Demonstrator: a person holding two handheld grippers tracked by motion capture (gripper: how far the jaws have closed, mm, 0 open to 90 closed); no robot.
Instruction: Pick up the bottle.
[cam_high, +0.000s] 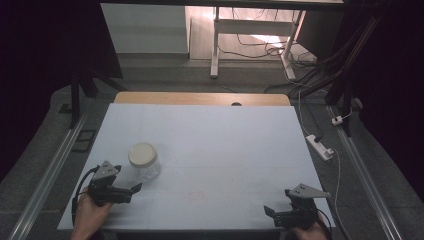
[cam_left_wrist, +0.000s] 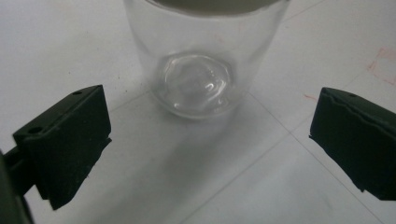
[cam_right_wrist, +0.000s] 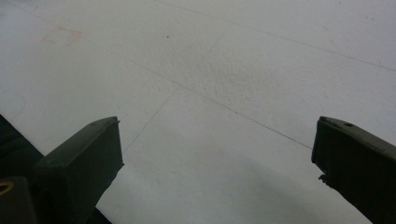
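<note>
Here | glass jar (cam_left_wrist: 201, 60) just ahead of left gripper (cam_left_wrist: 210, 135), jaws spread, apart | right gripper (cam_right_wrist: 215, 154) jaws spread

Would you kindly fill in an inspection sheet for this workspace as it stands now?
Surface: white table, faint reddish marks, wooden strip at far edge.
Job's things: clear glass jar with pale lid, upright, looks empty.
Clutter: nothing seen on the table.
Grippers: left gripper open, facing the jar, not touching; right gripper open over bare table at the near right corner.
Cables: power strip and white lead on the floor at right; tangled wires beyond.
Surroundings: white desk frame behind; dark stands at both sides.
</note>
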